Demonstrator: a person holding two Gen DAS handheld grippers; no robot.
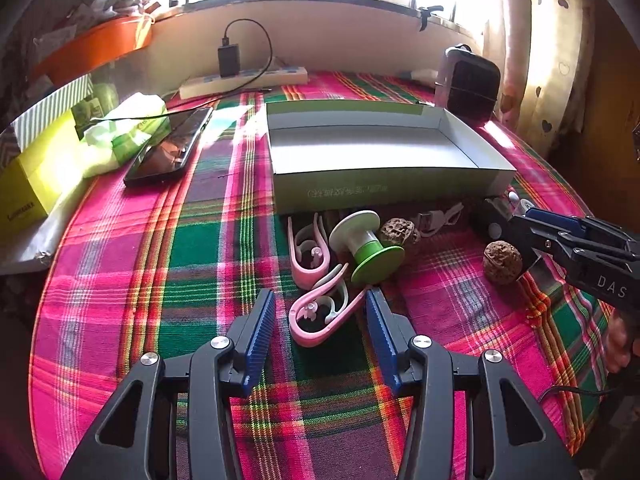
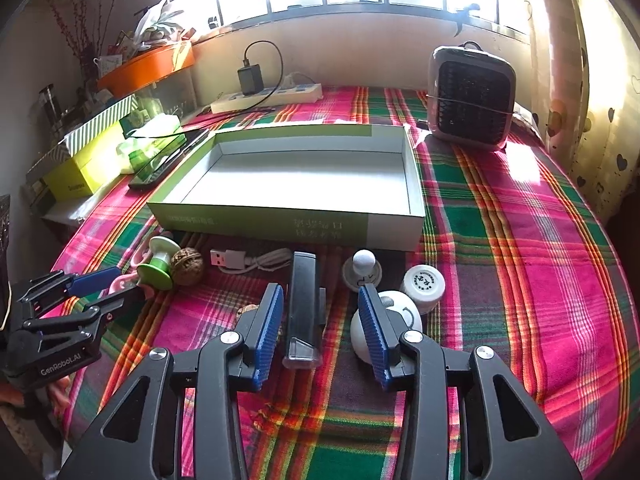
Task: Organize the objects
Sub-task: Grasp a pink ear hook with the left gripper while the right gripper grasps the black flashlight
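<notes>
left wrist view: left tool (image 1: 320, 306) spread over a pink clip (image 1: 316, 316) on the worktop (image 1: 120, 280), near a green spool (image 1: 366, 246) and walnut (image 1: 502, 262). right wrist view: right tool (image 2: 320, 308) spread, not touching the black case (image 2: 302, 304) between its pads; box (image 2: 296, 216) beyond.

Empty open box (image 2: 288, 178); small objects (image 2: 300, 304) strewn just before it

Both grippers are rocking the same look: left gripper (image 1: 320, 300) and right gripper (image 2: 320, 296) are sporting black skeleton frames, ribbed blue pads (image 1: 262, 330), silver screws, white "DAS" and "GenRobot.AI" lettering.
</notes>
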